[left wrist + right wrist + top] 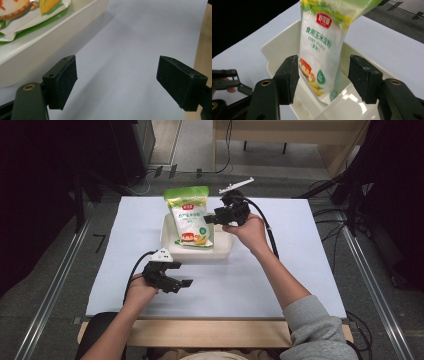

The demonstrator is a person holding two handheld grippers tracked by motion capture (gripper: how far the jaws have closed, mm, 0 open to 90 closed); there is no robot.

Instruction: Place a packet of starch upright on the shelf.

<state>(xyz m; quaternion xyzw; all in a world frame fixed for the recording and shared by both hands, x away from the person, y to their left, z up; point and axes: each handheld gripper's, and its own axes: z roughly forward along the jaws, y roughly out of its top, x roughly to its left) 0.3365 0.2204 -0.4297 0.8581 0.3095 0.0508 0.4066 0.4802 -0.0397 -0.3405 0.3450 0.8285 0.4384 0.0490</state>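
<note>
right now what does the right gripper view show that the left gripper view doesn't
Right gripper view alone: the corn starch bag leaning up out of the tray with its printed front readable, the right claw open with a jaw either side of the bag, and the left claw farther off. Left gripper view alone: the left claw's own open jaws over bare white table cover, and a wooden edge. Both: the cream tray and the bag's corn picture.

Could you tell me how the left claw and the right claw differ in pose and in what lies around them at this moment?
The left claw sits low over the bare white table sheet, in front of the tray; the right claw is raised at the tray's far side. The left claw has nothing between its jaws; the right claw's jaws flank the corn starch bag without pressing it. Both are open.
</note>
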